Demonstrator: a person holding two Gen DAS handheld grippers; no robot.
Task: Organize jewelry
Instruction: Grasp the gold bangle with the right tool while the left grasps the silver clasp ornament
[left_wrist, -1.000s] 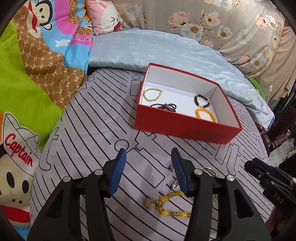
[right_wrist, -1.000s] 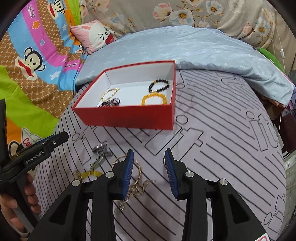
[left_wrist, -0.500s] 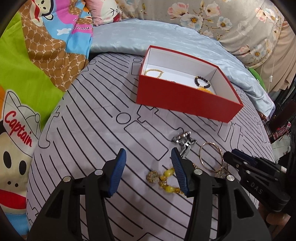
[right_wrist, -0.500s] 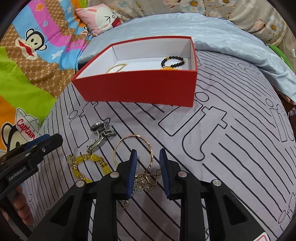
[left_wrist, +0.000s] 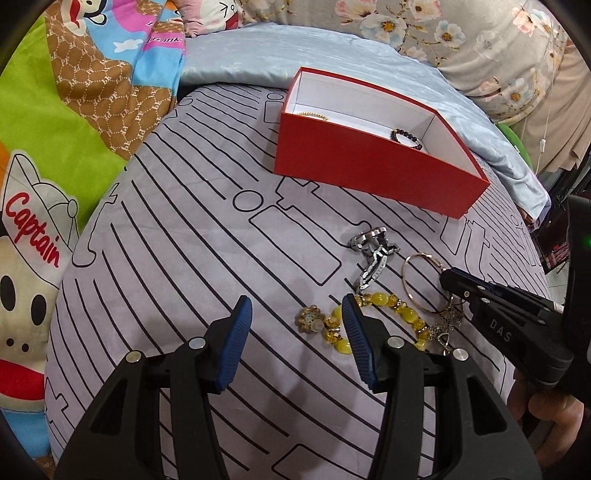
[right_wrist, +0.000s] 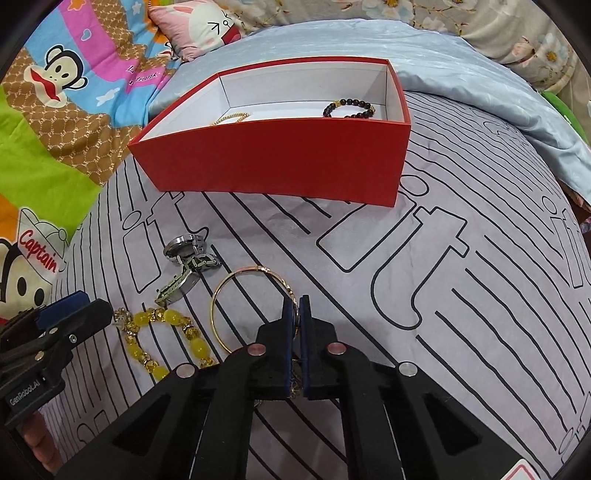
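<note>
Gold bangle pinched on the bed; red box waits beyond.

The gold bangle (right_wrist: 255, 306) lies on the striped sheet (right_wrist: 461, 295), its right rim nipped between the closed jaws of the right gripper (right_wrist: 295, 306), likely for lifting to the red box (right_wrist: 280, 162); the left gripper (left_wrist: 295, 317) hangs half-open and empty by the yellow bead bracelet (left_wrist: 373, 321); the watch (right_wrist: 188, 266) lies just beside; bare sheet leads to the box's tall near wall.

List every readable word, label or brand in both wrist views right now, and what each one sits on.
"Captain": red letters on the cartoon monkey's white hat, printed on the bright bedspread.
"DAS": black body of the right tongs.
"GenRobot.AI": black body of the left tongs.
"Frank": pink stripe of the cartoon bedspread, partly folded.
"PF": repeated on the brown honeycomb patch.
</note>
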